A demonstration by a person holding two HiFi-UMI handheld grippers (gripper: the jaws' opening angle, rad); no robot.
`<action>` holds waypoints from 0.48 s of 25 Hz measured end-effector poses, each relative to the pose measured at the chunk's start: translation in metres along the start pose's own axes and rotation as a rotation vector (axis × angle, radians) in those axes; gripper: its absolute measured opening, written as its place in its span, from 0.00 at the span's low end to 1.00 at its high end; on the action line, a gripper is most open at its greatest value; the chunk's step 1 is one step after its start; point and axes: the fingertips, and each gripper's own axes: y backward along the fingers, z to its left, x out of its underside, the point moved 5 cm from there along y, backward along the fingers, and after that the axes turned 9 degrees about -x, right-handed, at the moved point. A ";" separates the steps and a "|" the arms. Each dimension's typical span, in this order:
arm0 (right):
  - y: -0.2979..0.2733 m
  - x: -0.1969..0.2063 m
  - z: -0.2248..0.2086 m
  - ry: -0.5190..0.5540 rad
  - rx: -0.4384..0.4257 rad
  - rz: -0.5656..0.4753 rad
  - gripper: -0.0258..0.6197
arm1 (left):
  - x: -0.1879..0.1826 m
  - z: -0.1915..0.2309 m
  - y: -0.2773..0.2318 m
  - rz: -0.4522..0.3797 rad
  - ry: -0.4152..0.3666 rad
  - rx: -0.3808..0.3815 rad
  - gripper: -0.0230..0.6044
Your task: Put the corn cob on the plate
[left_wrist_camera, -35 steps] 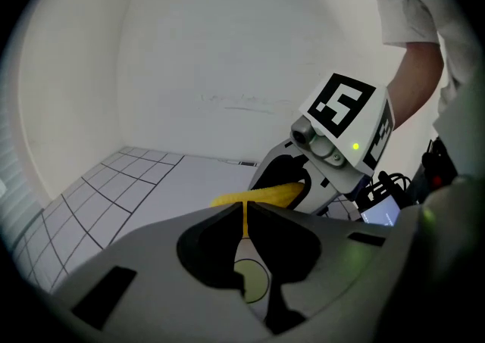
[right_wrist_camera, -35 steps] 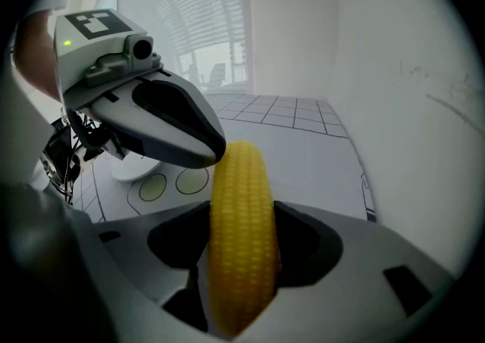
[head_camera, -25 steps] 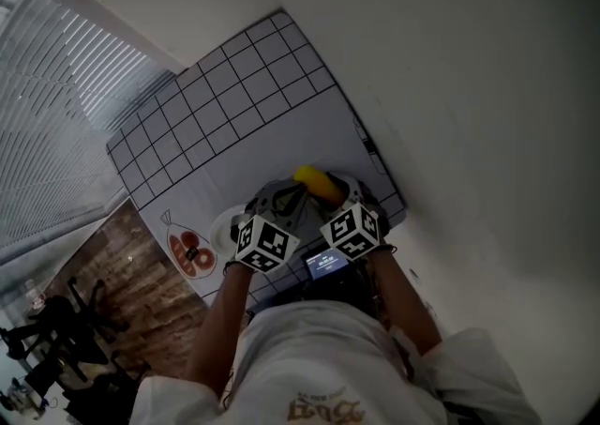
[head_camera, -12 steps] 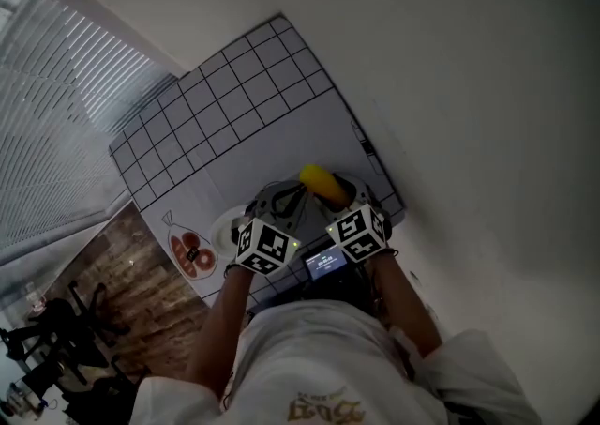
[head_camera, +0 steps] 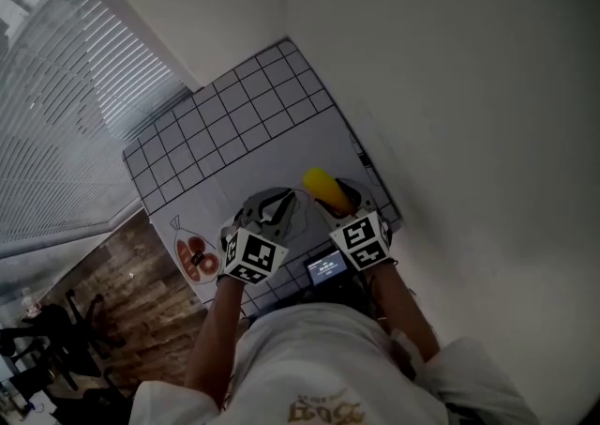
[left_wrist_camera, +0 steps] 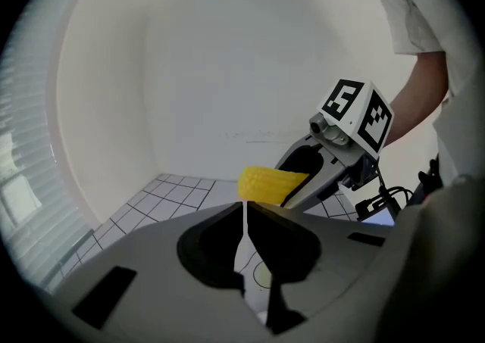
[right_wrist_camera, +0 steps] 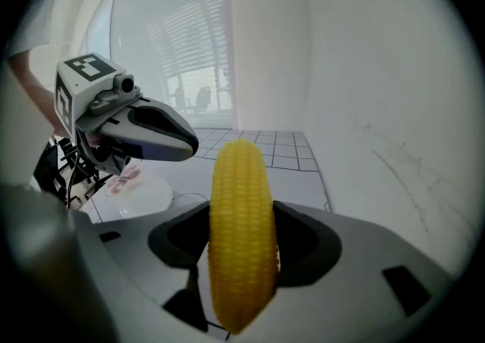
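Far left on the grid-lined mat is a printed picture of reddish rings; next to it, as the right gripper view shows, sits the white plate, and the part of it that shows is bare, with nothing lying on it; the left gripper hangs above that side of the mat, its jaws pressed together with only a hairline slit between them and nothing caught there; its marker cube faces up toward the head camera; just past its tips, and a little to the right, is the yellow corn cob, held in the air over the mat and clear of the plate; the right gripper pinches it about the middle, one jaw on each flank, so that the cob runs along the jaws with its blunt end sticking out beyond them; between the two grippers, close to the person's body, a small lit screen glows; beyond the mat's right edge there is only plain pale wall.
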 end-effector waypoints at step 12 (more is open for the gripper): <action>0.009 -0.025 0.012 0.070 -0.020 -0.020 0.43 | -0.011 0.003 0.023 -0.034 0.025 -0.063 0.05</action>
